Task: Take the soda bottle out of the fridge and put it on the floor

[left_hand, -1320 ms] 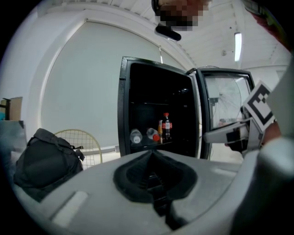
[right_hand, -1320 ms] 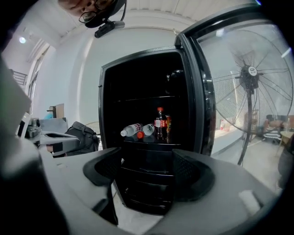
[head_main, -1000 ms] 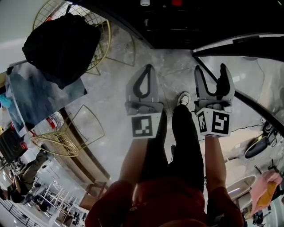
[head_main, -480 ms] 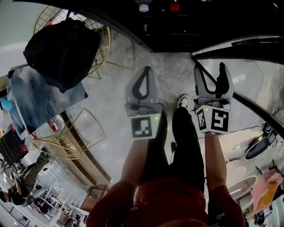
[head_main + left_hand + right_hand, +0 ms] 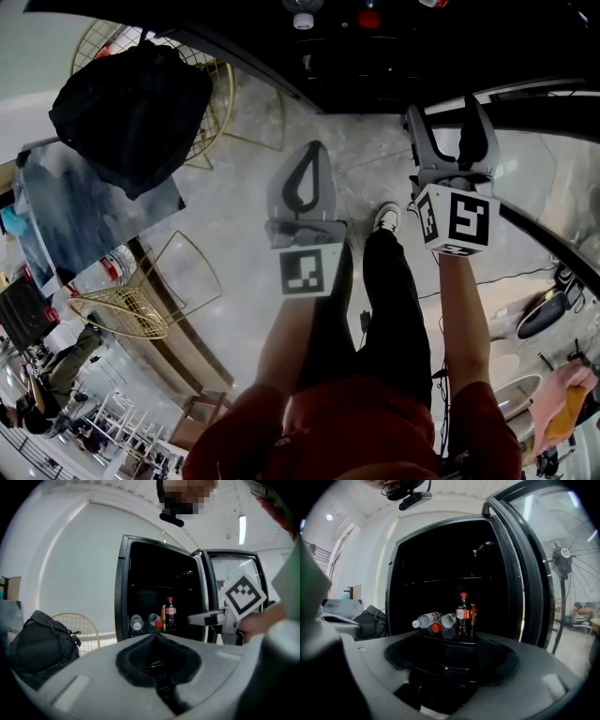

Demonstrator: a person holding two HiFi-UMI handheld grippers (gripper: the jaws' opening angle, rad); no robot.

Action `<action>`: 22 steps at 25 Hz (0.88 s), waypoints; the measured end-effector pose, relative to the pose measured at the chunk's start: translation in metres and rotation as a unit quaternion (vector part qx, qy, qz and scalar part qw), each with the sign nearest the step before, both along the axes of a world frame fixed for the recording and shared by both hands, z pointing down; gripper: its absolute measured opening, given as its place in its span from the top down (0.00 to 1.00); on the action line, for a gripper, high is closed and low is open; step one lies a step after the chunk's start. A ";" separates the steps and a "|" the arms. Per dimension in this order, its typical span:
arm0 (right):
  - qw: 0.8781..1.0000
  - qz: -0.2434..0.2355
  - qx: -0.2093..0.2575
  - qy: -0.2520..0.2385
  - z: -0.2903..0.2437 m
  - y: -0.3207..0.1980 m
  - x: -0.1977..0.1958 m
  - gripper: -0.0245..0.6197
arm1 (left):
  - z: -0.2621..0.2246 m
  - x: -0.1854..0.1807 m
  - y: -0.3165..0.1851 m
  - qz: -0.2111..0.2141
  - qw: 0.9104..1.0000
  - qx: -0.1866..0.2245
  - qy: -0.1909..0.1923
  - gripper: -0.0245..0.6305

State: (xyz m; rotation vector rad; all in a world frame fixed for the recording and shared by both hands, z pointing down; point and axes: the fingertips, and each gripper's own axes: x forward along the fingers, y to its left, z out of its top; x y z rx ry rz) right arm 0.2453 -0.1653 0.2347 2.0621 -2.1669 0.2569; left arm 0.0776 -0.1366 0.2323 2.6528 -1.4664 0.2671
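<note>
left tool (image 5: pixel 310 150): jaws pressed together, nothing held, centre of head view | right tool (image 5: pixel 446 117): jaws wide apart, empty, upper right, facing the open fridge (image 5: pixel 436 559) | soda bottle (image 5: pixel 463 613): upright on fridge shelf, centre of right gripper view, beside lying clear bottles (image 5: pixel 427 619), untouched

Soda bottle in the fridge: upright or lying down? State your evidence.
Upright: in the right gripper view the soda bottle stands red cap uppermost, while the two clear bottles beside it lie on their sides.
</note>
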 end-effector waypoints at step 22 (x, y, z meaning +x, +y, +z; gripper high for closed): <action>0.999 0.033 0.010 -0.038 -0.016 -0.131 0.038 0.46 | 0.007 -0.002 -0.014 -0.005 1.000 -0.020 -0.004 0.96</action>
